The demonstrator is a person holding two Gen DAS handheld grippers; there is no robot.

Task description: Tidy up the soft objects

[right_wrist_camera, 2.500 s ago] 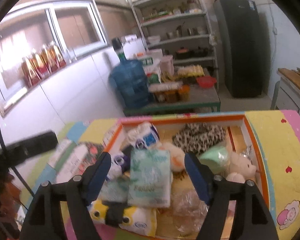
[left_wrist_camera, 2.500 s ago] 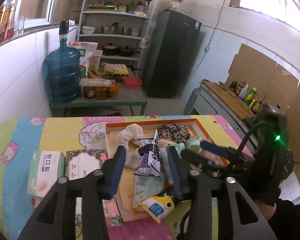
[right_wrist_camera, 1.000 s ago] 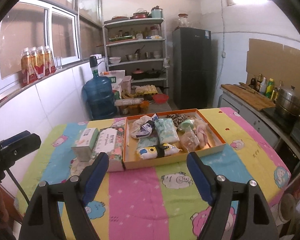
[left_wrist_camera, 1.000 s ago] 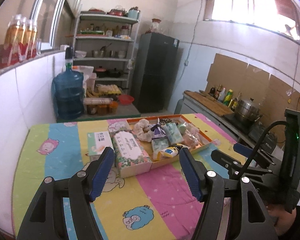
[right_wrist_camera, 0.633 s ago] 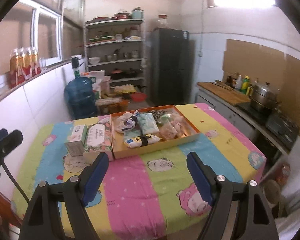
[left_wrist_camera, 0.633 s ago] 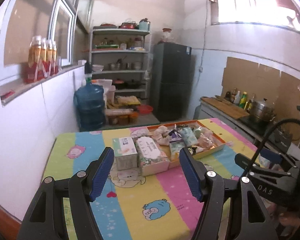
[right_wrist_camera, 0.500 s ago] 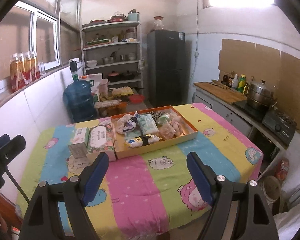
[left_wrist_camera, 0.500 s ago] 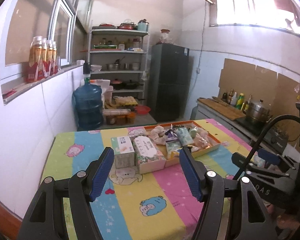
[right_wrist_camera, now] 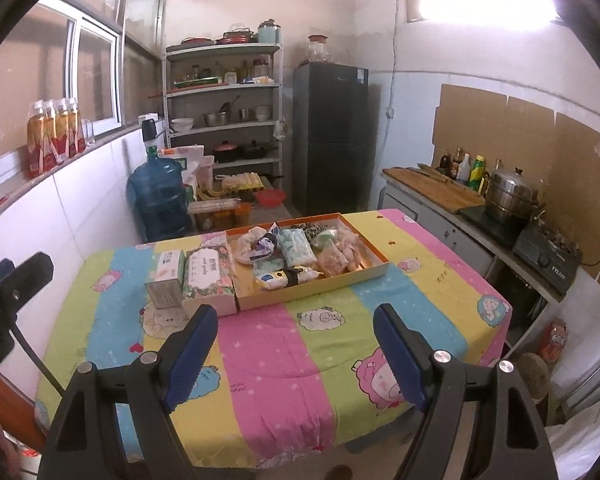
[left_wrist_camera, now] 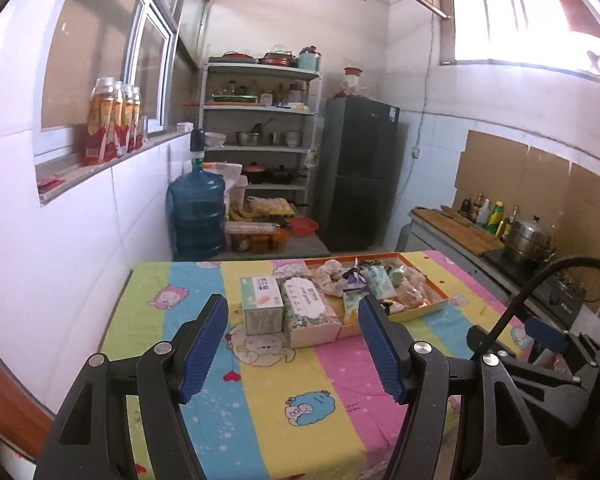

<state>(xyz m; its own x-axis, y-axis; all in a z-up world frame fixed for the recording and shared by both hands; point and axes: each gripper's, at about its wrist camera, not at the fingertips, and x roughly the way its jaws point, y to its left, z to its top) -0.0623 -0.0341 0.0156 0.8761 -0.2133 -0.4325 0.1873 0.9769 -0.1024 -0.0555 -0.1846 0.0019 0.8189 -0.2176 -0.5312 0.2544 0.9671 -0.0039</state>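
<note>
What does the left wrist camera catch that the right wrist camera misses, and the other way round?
Only the left wrist view shows the high window and the right hand-held gripper, whose fingers are hard to read. Only the right wrist view shows the table's near edge and the red bag on the floor. Both show the orange tray of soft items, the tissue box and water jug.
</note>
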